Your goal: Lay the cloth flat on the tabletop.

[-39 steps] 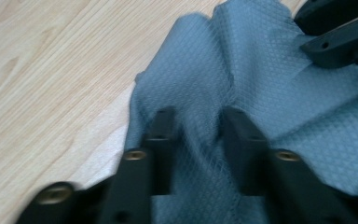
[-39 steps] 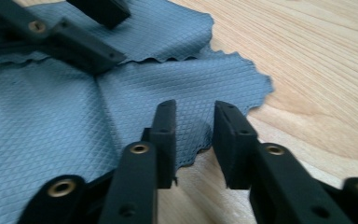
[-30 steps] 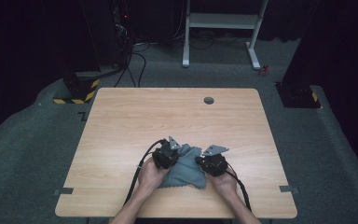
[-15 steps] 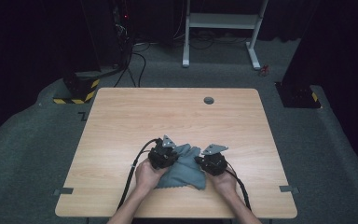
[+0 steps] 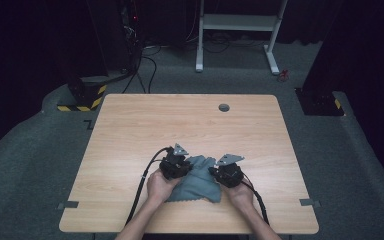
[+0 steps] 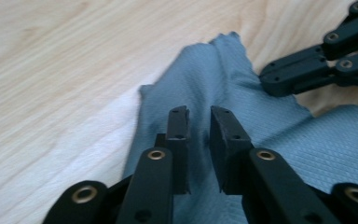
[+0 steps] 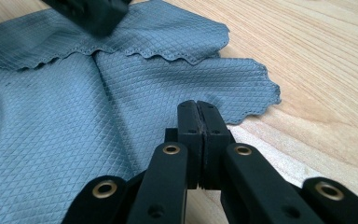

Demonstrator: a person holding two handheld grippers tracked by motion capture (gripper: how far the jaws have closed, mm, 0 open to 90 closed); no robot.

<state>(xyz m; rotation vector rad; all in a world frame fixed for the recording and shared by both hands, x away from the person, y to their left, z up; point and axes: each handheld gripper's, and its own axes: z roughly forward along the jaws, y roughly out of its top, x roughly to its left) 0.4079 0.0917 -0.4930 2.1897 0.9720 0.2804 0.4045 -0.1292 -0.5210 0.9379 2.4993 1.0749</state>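
the grey microfibre cloth lies crumpled near the front edge of the wooden counter, between the person's two hands. its scalloped edge and diamond weave show in the right gripper view, where one flap is folded over another. in the left gripper view the cloth runs as a raised ridge away from the jaws.

the left claw stands slightly open, with a narrow gap between its pads; its jaws have just been opening, and the cloth lies under and behind the gap rather than pinched in it. in the high view the left claw sits at the cloth's left edge. the right claw has its pads pressed together; whether a bit of the cloth's edge is caught between them cannot be told, as the tips sit right at the hem. in the high view the right claw rests at the cloth's right side.

compared with a second ago, both hands are in much the same place at the cloth's two sides, and the cloth is still bunched between them. the left claw's pads, then closer together, are now apart.
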